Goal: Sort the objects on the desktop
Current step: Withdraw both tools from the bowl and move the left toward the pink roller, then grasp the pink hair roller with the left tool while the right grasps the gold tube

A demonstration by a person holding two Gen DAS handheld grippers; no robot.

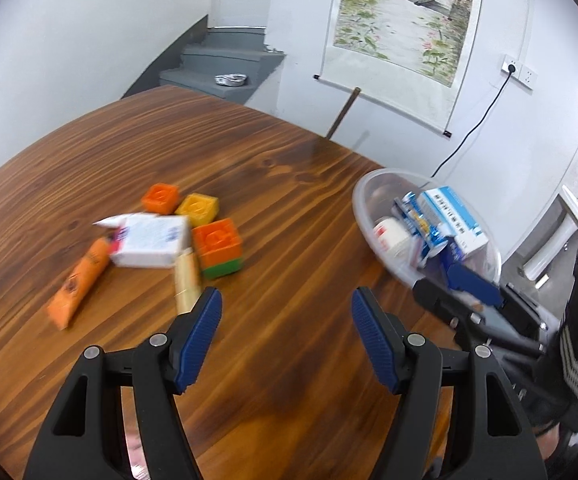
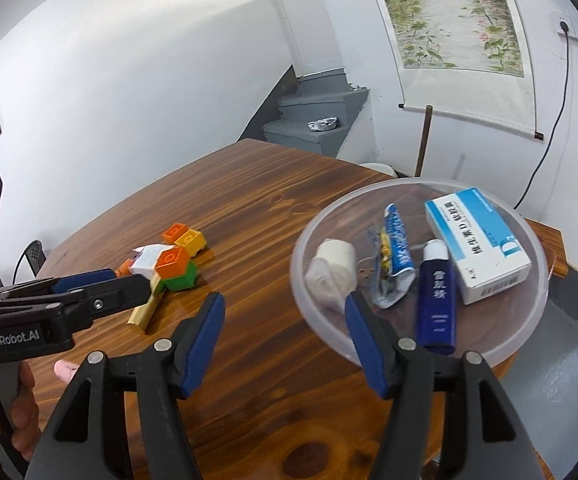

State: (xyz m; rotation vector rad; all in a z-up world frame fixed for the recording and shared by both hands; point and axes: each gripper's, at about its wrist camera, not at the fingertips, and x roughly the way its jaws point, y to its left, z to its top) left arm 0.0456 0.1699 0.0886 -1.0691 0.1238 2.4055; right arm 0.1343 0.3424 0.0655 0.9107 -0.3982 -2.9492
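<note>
lettering "genrobot.ai" is showing on my left tongs (image 2: 101, 280); both left and right tongs (image 2: 285, 314) are gaping empty over the glossy wood-grain worktop (image 2: 249, 208).

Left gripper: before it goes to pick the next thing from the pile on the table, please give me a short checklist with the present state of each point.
1. Left gripper empty, fingers apart: ok.
2. Right gripper empty, nothing between its fingers: ok.
3. Things left to sort on the table: orange tube, white box, yellow tube, blocks: ok.
4. Yellow tube free to grasp: not ok, its far end lies against the white box and the blocks.
5. Space left in the clear bowl beside the blue and white box and dark blue bottle: ok.
6. The left gripper's path is clear of the right gripper: ok.
</note>
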